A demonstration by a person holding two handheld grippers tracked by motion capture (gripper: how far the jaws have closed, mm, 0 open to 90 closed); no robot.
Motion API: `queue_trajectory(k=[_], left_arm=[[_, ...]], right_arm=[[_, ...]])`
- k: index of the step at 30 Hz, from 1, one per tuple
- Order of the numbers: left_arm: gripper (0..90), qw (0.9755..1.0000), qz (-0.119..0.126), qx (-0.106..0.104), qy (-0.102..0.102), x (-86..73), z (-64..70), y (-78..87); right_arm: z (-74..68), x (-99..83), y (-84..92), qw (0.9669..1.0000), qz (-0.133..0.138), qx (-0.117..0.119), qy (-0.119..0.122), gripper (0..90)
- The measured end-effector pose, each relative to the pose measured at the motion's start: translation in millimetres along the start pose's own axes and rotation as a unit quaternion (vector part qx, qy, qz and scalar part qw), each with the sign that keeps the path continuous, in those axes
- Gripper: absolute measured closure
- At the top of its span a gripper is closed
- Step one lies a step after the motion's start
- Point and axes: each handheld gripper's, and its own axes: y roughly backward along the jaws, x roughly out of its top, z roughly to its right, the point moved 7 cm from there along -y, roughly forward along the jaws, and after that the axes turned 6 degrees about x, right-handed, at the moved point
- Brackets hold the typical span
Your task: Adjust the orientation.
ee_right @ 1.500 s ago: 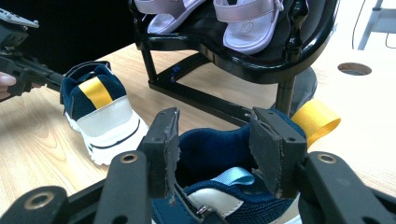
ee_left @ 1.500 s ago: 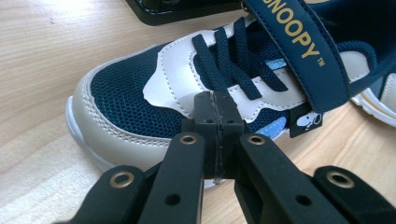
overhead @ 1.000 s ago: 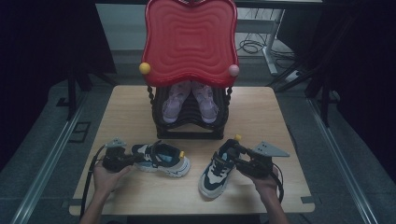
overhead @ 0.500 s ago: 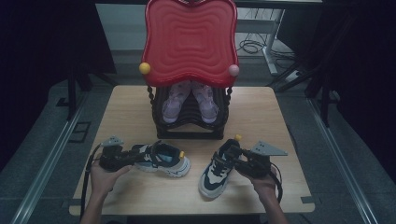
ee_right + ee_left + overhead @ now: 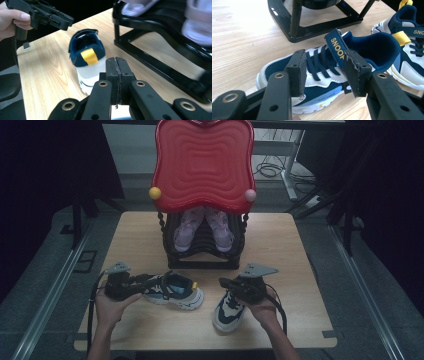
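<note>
Two navy-and-white children's shoes lie on the wooden table (image 5: pixel 280 245). The left shoe (image 5: pixel 176 291) lies on its side facing left; the right shoe (image 5: pixel 227 309) points toward the front edge. My left gripper (image 5: pixel 152 280) is at the left shoe's top. In the left gripper view its jaws (image 5: pixel 325 53) have just been opening and stand apart on either side of the laces and the raised strap (image 5: pixel 335 47). My right gripper (image 5: pixel 224 281) hovers over the right shoe's heel end. Its jaws (image 5: pixel 116 61) have just closed, pads together, nothing between them.
A black shoe rack (image 5: pixel 202 255) holding a pair of pink shoes (image 5: pixel 205 227) stands behind both shoes, under a red wavy top (image 5: pixel 202 162). In the right gripper view the rack's frame (image 5: pixel 160 62) runs close on the right. Bare table lies at far left and right.
The left gripper's jaws have opened at the left shoe's strap. The right gripper has closed and shifted left over the right shoe. Both shoes stay where they were.
</note>
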Motion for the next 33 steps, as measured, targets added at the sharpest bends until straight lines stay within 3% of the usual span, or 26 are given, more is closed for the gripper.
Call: queue_trajectory(k=[4,7,15,26,32,33], left_arm=[[52.6,1.0000,0.005,0.000,0.005,-1.1,-3.3,4.3],[51.5,0.9999,0.013,-0.002,0.010,-0.8,-6.5,9.2],[50.9,0.9996,0.023,0.000,0.015,0.2,-10.9,17.9],[51.1,0.9992,0.038,0.005,0.015,2.8,-12.8,24.5],[50.3,0.9990,0.042,0.002,0.017,3.7,-12.5,27.8],[50.2,0.9989,0.043,0.002,0.017,3.8,-13.1,28.5]], right_arm=[[-6.8,9.0,-14.6,0.9999,-0.014,0.008,0.006,89.0],[-11.8,18.0,-37.5,0.9994,-0.028,0.022,0.003,89.0],[-10.1,22.7,-75.9,0.9977,-0.057,0.035,-0.013,89.1],[2.5,17.6,-94.8,0.9961,-0.080,0.024,-0.030,89.1],[1.5,14.2,-102.9,0.9946,-0.096,0.029,-0.026,89.1],[-2.0,14.4,-103.4,0.9944,-0.102,0.024,-0.016,89.1]])
